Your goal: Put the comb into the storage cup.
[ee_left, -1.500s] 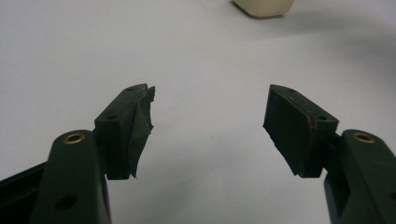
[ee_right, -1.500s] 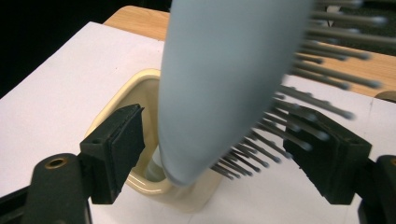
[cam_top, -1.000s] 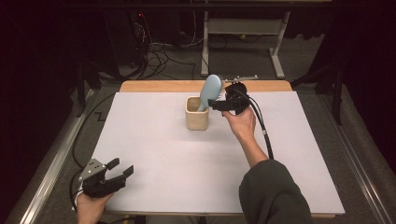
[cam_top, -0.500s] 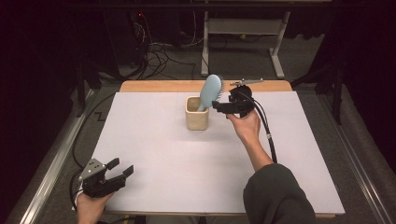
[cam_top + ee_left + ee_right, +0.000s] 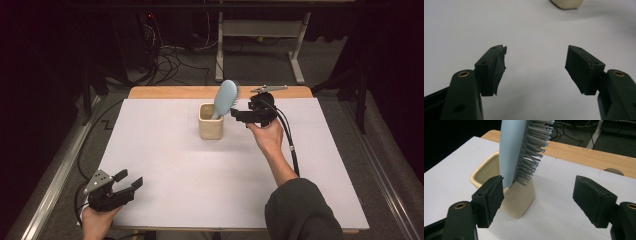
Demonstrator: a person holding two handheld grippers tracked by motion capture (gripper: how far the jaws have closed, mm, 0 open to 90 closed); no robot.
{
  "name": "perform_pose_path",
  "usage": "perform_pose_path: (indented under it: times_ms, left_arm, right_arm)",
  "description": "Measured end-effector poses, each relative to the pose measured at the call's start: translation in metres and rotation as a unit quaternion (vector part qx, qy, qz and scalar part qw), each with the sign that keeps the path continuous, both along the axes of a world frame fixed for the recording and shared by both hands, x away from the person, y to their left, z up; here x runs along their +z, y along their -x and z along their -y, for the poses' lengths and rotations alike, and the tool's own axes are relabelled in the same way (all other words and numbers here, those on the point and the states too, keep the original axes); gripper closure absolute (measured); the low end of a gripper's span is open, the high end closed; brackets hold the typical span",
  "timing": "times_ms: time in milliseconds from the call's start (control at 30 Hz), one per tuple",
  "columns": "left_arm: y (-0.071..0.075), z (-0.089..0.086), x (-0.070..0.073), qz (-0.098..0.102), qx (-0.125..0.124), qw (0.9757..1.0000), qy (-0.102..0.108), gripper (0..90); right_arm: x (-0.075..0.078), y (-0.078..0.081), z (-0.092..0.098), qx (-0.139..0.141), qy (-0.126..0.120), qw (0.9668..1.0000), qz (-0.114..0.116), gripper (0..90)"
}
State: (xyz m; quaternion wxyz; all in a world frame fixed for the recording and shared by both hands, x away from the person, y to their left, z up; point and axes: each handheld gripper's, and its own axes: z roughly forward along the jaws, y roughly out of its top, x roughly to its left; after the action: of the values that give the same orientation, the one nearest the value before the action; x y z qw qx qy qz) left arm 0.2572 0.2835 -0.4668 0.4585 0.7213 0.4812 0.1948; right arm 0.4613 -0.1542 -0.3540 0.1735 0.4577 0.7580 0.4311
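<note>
— Where's the hairbrush (image 5: 226,96)?

— Standing handle-down in the cream cup (image 5: 210,121), centre of the high view, head leaning up and to the right. Long axis near upright, tilted toward the right gripper (image 5: 241,116).

— Right gripper's state?

— Jaws apart, nothing clamped, having just closed a little. Sits just right of the cup; in the right gripper view the brush head (image 5: 520,150) rises at upper left, close by the left-hand jaw (touching or not, hard to tell).

— And the left gripper (image 5: 131,182)?

— Lower left, well apart from the cup, jaws wide and bare. Far less handy than the right.

— Anything hidden?

— Handle sunk inside the cup; brush top cut off in the right gripper view.
</note>
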Motion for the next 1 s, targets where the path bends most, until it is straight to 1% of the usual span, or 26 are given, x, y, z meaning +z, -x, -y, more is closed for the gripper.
perform_pose_path:
  times_ms: [600,1000]
  left_arm:
    - [0.0,0.001,0.0,0.002,-0.001,1.0,-0.001,33.2]
    - [0.0,0.001,0.0,0.002,-0.001,1.0,0.0,33.2]
  right_arm:
    - [-0.001,0.01,0.013,-0.001,0.0,1.0,0.006,25.3]
    - [-0.001,0.02,0.021,0.003,0.001,0.9998,0.017,25.1]
